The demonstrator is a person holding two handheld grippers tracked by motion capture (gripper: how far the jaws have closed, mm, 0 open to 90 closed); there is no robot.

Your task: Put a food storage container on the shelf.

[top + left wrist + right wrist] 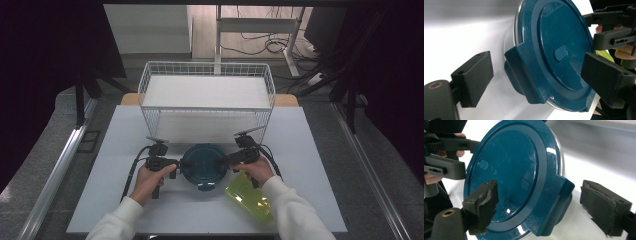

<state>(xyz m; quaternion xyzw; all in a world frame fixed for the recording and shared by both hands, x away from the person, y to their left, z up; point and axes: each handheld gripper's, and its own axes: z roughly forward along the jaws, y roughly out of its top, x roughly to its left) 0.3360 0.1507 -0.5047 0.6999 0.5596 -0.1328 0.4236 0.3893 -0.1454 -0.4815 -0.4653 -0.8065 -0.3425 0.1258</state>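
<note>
Round dark-teal plastic lid (pixel 203 163) sits clipped on a clear round container, on the white surface (pixel 125 200) just in front of the white wire two-tier rack (pixel 207 80). Lid has latch flaps on its rim; one flap faces each claw.

Left claw (pixel 176 163) at the lid's left side, jaws spread wide. In the left gripper view the flap (pixel 520 75) lies between the jaws, one jaw out past it over bare surface, the other over the lid top, neither pressing. Right claw (pixel 224 161) mirrors this on the right side: jaws apart, straddling the right flap (pixel 559 202), no grip.

A translucent yellow-green bottle (pixel 250 196) lies on the surface below the right forearm, close to the container.

Judgement: approach step, both claws lined up on opposite flaps, nothing seized. Next move likely calls for both to close on the flaps together, evenly, so the container neither tips nor slides.
</note>
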